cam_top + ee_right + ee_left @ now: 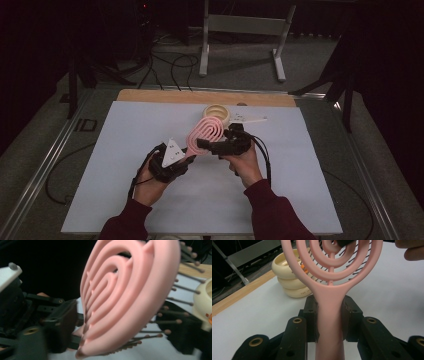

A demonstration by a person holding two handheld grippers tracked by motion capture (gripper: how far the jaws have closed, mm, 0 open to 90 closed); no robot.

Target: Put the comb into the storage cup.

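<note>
Item: pink plastic hairbrush (204,131) with an oval head of concentric open rings and thin dark ball-tipped bristles, held above the pale grey table mat (125,150) near its middle, head toward the far edge. Surroundings: a cream ribbed round container (217,114) stands on the mat just beyond the brush head, its stacked rings bulging and something orange visible inside in the left gripper view; a small flat white piece (250,119) lies just to its right; a strip of bare wooden tabletop (200,97) runs along the mat's far edge; behind the table, a grey metal frame stand (245,30) and black cables (172,65) lie on the floor. Obstructions: the cream container sits close behind the brush head; nothing else stands near the grippers. Left gripper (186,159): clenched on the brush handle, both black pads pressing its sides just below the head, as the left gripper view shows; grey three-cornered plate on top; the hand in a dark red sleeve comes in low from the near edge. Right gripper (204,145): reaches across from the right at the brush head; its jaws straddle the head, one on the ringed back, one on the bristle side, not pressing it as far as can be told.
</note>
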